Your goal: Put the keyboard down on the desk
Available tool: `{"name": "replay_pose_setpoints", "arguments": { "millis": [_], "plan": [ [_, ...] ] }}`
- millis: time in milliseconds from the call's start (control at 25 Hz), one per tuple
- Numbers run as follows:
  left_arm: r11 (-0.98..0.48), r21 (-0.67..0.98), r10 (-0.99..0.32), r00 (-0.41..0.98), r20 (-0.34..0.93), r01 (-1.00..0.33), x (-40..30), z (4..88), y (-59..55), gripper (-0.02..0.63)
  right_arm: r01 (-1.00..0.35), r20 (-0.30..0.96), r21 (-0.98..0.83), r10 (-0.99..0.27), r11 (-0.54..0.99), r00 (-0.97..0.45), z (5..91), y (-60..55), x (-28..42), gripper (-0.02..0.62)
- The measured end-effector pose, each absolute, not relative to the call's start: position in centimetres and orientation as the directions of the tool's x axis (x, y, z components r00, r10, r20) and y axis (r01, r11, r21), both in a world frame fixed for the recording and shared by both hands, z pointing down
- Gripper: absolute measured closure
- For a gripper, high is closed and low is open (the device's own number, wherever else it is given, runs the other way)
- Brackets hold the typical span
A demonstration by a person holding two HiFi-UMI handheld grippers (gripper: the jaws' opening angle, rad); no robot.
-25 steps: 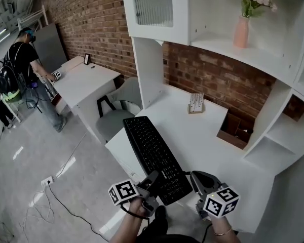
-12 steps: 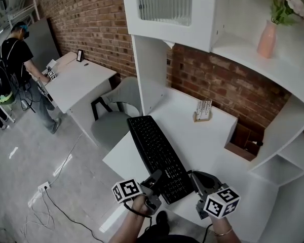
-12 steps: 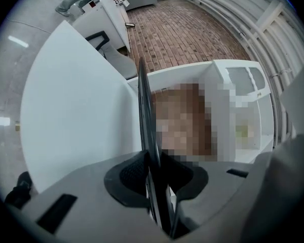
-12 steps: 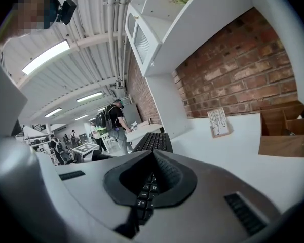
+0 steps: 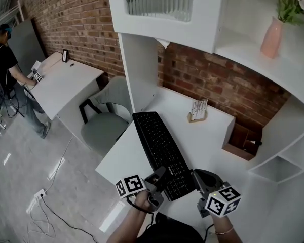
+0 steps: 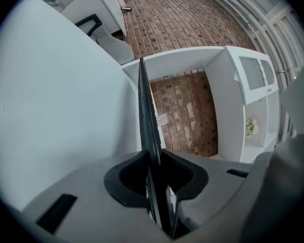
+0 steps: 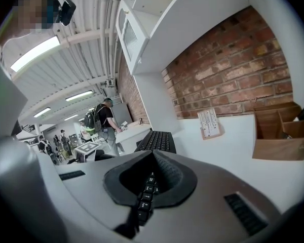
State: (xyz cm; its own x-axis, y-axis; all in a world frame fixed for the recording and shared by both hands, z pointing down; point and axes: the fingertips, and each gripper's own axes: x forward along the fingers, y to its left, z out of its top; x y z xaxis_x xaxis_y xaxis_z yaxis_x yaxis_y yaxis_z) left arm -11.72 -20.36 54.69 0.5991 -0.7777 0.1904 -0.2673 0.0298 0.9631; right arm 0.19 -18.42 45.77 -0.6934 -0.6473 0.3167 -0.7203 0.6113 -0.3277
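Black keyboard, clamped in the narrowly set jaws of left gripper and right gripper: lower it level onto the desk ahead, then release.

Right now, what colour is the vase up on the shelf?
The vase is pink. The head view shows it best.

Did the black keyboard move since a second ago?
Yes. Judged against the little card holder on the desk, the keyboard has gone further in toward the brick wall; its far end now sits about level with the holder.
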Motion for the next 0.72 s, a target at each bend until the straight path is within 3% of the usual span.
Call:
{"name": "replay_pose_setpoints", "arguments": {
  "millis": [720],
  "plan": [
    [0.005, 0.954, -0.692, 0.688, 0.22, -0.3, -8.4, 55.9, -28.7, 0.526, -0.732, 0.353, -0.313, -0.641, 0.606, -0.682, 47.8, -25.2, 1.0, 0.589]
  ]
}}
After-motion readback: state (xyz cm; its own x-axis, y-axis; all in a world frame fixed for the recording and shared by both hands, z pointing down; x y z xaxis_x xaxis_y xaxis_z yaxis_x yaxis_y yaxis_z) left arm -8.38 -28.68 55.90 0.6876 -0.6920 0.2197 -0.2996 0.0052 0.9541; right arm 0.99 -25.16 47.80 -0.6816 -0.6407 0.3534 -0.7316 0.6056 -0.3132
